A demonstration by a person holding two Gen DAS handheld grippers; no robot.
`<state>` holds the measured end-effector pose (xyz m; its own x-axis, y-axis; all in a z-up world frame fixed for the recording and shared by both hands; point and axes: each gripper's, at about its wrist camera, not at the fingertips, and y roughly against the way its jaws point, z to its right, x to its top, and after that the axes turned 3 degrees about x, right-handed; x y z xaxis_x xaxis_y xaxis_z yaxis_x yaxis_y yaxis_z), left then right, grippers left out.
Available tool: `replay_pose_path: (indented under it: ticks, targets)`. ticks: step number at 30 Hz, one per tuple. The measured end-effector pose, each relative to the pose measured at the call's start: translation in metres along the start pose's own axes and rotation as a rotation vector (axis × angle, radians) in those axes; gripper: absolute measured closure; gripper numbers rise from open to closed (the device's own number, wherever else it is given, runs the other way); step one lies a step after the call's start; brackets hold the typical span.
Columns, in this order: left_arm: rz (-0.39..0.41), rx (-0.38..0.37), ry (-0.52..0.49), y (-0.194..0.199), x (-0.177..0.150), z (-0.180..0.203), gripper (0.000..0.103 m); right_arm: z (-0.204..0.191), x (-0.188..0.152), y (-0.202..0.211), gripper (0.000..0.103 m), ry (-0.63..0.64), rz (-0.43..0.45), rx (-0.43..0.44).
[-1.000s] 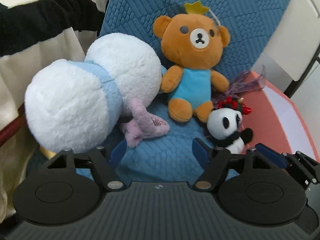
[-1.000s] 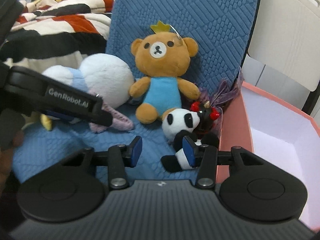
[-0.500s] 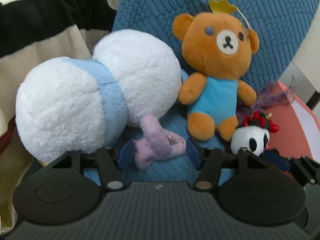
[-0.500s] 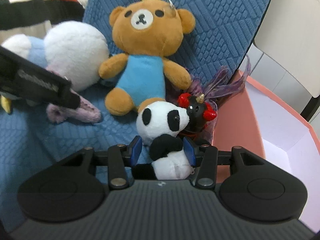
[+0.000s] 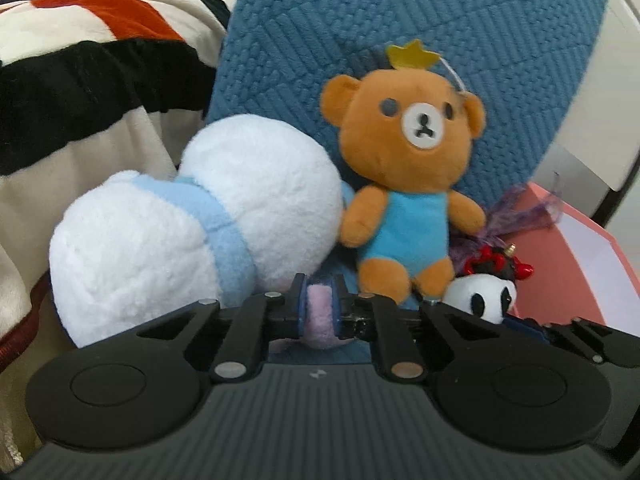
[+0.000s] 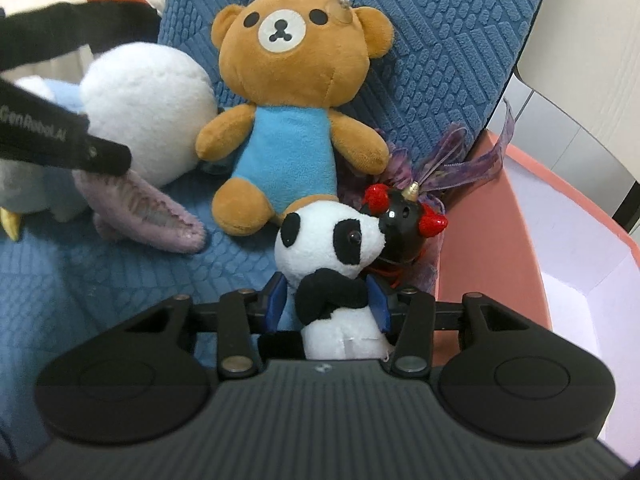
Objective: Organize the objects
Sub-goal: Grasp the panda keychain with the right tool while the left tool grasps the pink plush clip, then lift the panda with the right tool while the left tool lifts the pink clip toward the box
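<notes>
**Both grippers take hold of plush toys on the blue cushion**

The left gripper [image 5: 320,306], low in the middle of its frame, has just been closing and now has its jaws pinched tight on the pink limb [image 5: 319,304] of the big white and pale-blue plush [image 5: 192,224]. In the right wrist view, the right gripper [image 6: 326,306] stands about half open with the small panda [image 6: 332,240] between its blue pads; whether they actually press on it I cannot tell. The brown bear [image 6: 296,92] leans on the cushion [image 6: 440,40] above them. The pink box [image 6: 480,264] waits open at the right edge. The step in hand looks like grasping; next, I judge, each toy must be lifted clear and carried right into the box without dragging the bear
</notes>
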<state>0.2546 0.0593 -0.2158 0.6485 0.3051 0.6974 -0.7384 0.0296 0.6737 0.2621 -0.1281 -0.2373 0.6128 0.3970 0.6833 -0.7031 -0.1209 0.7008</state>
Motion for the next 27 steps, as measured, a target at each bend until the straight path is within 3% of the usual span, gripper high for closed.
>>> replay_pose_path:
  ticks: [17, 27]
  targets:
    - [-0.096, -0.086, 0.059, 0.048, -0.033, -0.01, 0.09, -0.016, -0.02, 0.059, 0.06, -0.148, -0.025, 0.184]
    - [-0.212, -0.117, 0.111, 0.057, -0.044, -0.024, 0.089, -0.007, -0.033, 0.053, 0.062, -0.306, -0.143, 0.229]
